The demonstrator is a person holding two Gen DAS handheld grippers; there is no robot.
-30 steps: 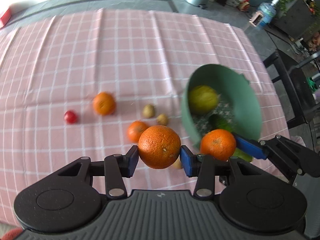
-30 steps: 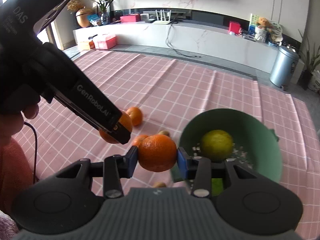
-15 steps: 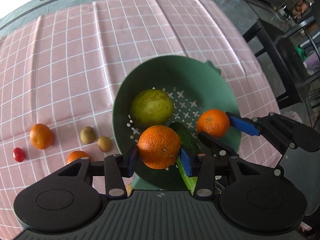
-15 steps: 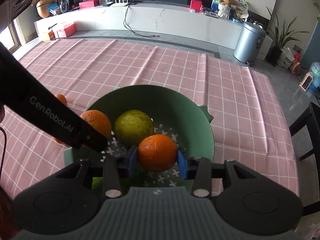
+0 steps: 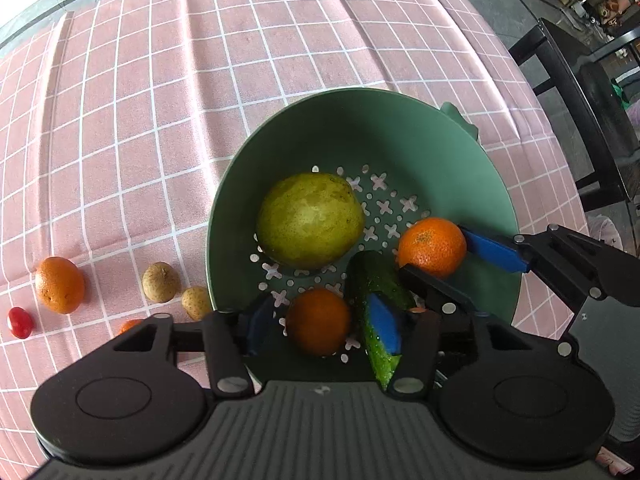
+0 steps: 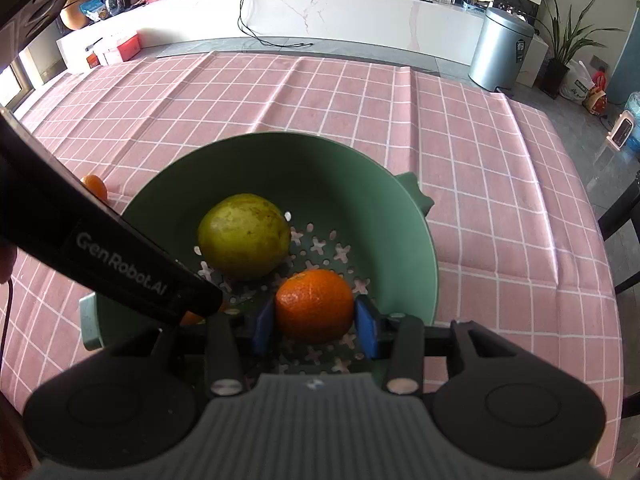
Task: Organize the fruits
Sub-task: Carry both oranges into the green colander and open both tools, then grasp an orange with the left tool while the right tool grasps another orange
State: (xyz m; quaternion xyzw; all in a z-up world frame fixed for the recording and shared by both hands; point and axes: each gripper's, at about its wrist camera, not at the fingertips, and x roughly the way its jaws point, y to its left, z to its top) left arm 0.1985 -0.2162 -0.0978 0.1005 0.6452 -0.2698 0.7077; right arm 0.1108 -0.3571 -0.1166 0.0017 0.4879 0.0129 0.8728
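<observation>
The left tongs [image 5: 320,326] are now spread wide, and the orange [image 5: 318,321] carried between them half a second ago is seen lying free on the perforated floor of the green colander [image 5: 404,120], clear of both blue pads. Its delivery is therefore judged complete. The right tongs [image 6: 315,320] remain over the colander with a second orange [image 6: 315,305] between the pads; their grip appears slackened, a slight gap showing on the left, though whether it is let go cannot be told for certain. A large yellow-green fruit [image 5: 310,220] and a cucumber [image 5: 376,312] are already inside. On the bench [image 5: 160,100], another orange [image 5: 59,285], two small brown fruits [image 5: 160,282] and a red one [image 5: 19,322] are left to be collected.
</observation>
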